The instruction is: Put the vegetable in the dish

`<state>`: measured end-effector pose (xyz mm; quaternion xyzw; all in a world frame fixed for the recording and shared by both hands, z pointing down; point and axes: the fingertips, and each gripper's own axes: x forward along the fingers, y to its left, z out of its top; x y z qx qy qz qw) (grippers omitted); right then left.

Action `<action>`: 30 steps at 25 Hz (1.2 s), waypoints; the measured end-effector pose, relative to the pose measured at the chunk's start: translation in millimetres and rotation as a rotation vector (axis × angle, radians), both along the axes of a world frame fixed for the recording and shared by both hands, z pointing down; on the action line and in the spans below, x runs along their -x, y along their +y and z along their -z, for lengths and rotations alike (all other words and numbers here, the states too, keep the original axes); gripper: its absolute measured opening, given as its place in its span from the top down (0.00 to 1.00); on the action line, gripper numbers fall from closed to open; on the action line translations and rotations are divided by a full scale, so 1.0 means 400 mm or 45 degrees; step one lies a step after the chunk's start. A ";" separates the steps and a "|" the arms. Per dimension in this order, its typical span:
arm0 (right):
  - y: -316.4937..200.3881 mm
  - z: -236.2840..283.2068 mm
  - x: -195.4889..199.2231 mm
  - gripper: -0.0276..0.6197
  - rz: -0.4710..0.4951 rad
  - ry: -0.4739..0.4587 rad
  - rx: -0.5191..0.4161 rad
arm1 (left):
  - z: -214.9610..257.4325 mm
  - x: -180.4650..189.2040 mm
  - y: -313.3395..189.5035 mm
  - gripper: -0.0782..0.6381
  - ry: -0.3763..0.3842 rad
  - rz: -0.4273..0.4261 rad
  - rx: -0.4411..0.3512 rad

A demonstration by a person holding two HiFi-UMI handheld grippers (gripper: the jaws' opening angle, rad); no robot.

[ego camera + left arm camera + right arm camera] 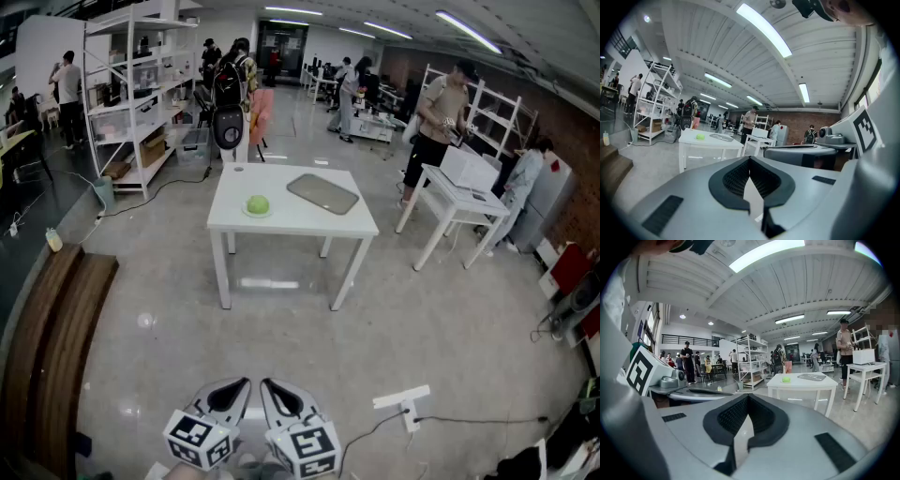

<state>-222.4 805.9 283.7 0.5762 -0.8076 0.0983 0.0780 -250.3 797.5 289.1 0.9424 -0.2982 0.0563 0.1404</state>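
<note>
A round green vegetable (258, 204) rests on a white table (291, 225) several steps ahead of me. A flat grey dish (322, 193) lies to its right on the same tabletop. Both grippers hang low and close to me, far from the table. My left gripper (241, 382) and right gripper (268, 383) sit side by side, each shut with nothing between the jaws. From the left gripper (750, 160), the vegetable (700, 137) and dish (721, 137) look small and distant. Past the right gripper (748, 398), the vegetable (786, 378) sits left of the dish (812, 377).
A wooden bench (52, 328) runs along the left. A second white table (459, 202) with a person beside it stands at the right. White shelving (141, 84) and several people fill the back. A power strip and cable (403, 403) lie on the floor at the lower right.
</note>
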 end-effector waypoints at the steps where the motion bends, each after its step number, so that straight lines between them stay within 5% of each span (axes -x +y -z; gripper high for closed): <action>1: 0.003 0.002 0.002 0.94 0.007 -0.008 0.002 | -0.003 -0.001 0.004 0.88 0.002 0.001 0.003; 30: -0.053 -0.016 -0.147 0.94 0.038 -0.134 0.019 | -0.019 -0.141 -0.050 0.88 -0.028 0.020 0.011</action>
